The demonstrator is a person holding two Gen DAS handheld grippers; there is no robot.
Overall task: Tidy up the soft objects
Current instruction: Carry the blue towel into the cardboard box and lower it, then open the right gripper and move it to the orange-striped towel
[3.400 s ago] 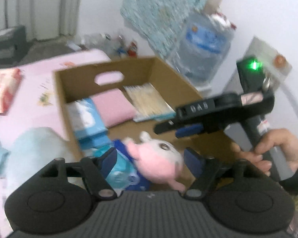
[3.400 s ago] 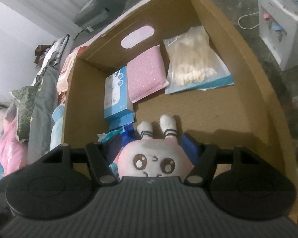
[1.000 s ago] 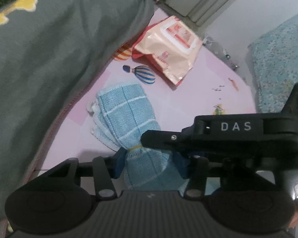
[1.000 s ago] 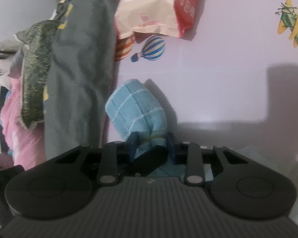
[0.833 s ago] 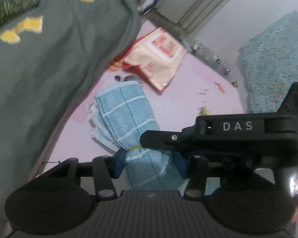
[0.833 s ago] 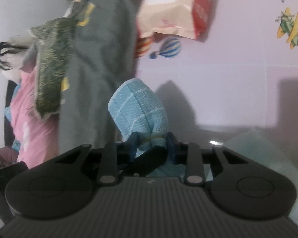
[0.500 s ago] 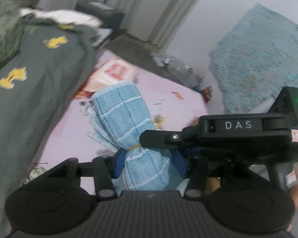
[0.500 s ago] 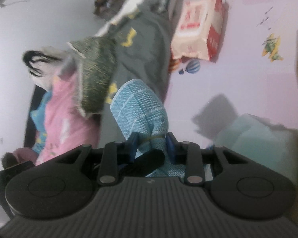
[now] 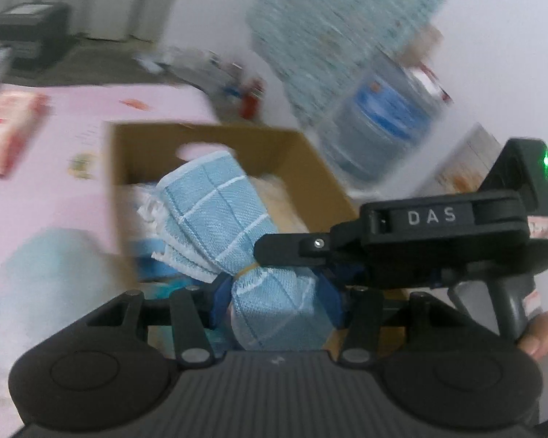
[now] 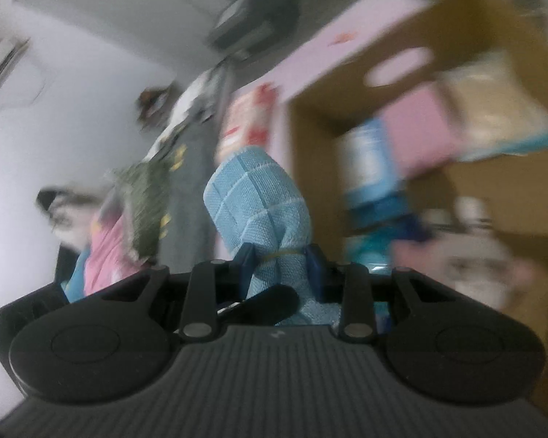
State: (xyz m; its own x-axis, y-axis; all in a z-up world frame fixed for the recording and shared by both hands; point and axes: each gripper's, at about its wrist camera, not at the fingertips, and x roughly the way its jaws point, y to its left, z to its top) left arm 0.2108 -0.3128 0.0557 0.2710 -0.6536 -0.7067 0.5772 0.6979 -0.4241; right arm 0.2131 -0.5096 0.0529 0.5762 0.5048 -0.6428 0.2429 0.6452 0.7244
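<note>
Swinging off bed toward cardboard box [image 9: 215,138] now at frame centre: blue towel roll [image 9: 215,215] airborne, left tool [image 9: 274,301] and right tool [image 10: 280,262] both clamping its tied waist. Drop-in looking imminent.

White walls [image 9: 215,7] enclose the room. A large water bottle [image 9: 380,124] stands far right under a hanging teal cloth [image 9: 339,18]. A dark box [image 9: 29,33] sits far left.
</note>
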